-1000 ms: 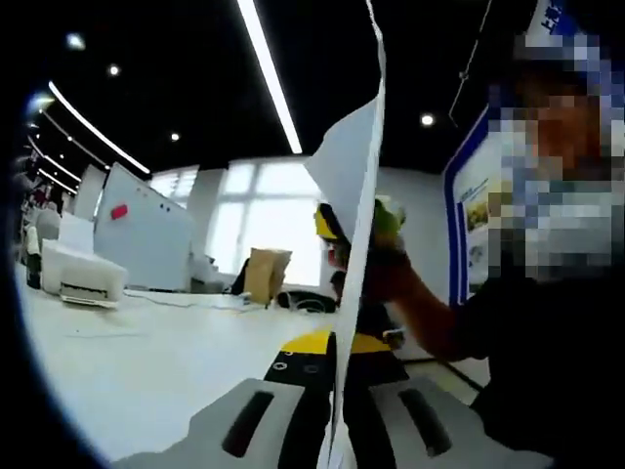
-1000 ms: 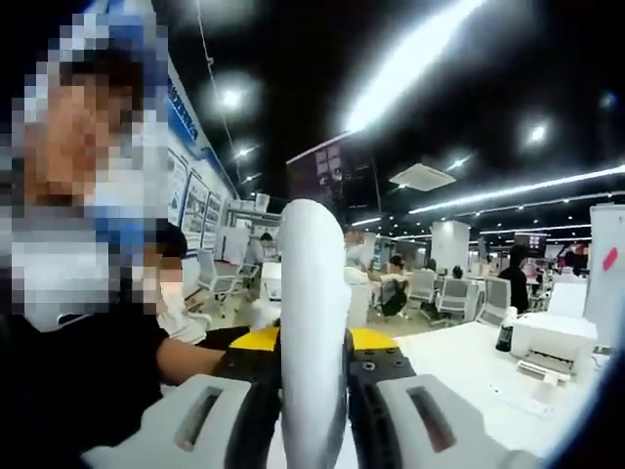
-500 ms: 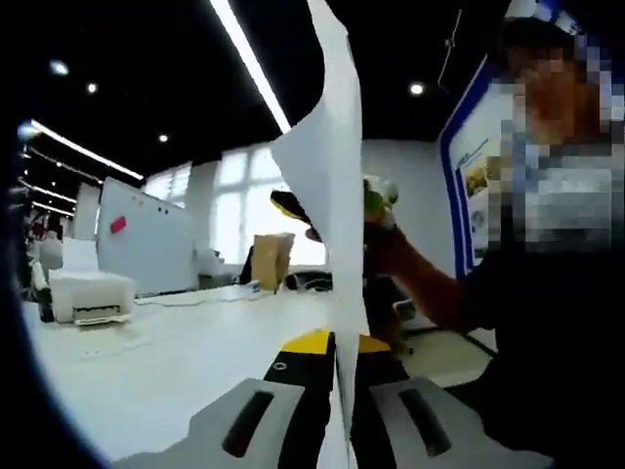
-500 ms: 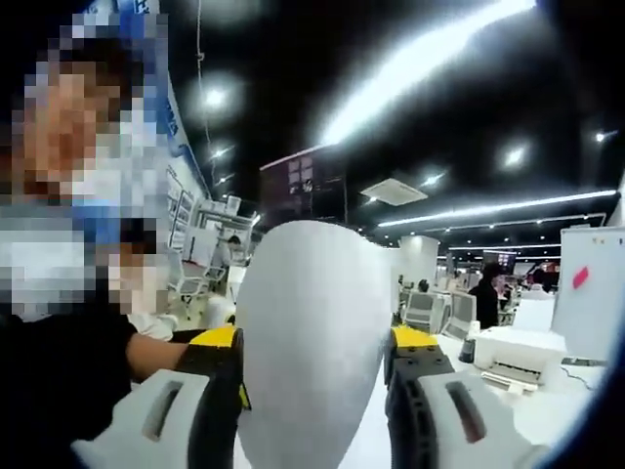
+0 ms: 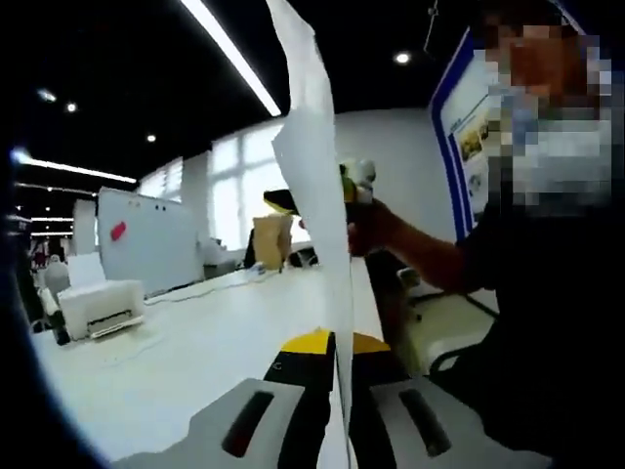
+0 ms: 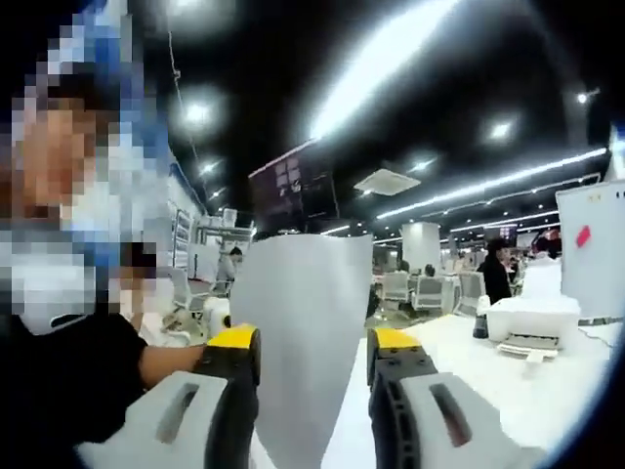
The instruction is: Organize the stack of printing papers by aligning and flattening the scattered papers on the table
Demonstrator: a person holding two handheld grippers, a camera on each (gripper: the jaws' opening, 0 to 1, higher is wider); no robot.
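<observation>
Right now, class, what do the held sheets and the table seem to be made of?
The sheets look like thin matte white paper: seen edge-on they are very slim, and they bow between the right gripper's open jaws. The left gripper pinches them. The table looks like smooth white laminate, though that is uncertain.

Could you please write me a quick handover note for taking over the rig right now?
Left gripper: jaws shut on the paper, which stands on edge above the table.
Right gripper: jaws open, the paper between them; whether either jaw touches it cannot be told. In the left gripper view it sits further along the paper, in the person's hand.
Printer on the table behind.
Done: paper lifted upright.
Left: align the edges, lay the paper flat on the table. No other sheets are in view.
</observation>
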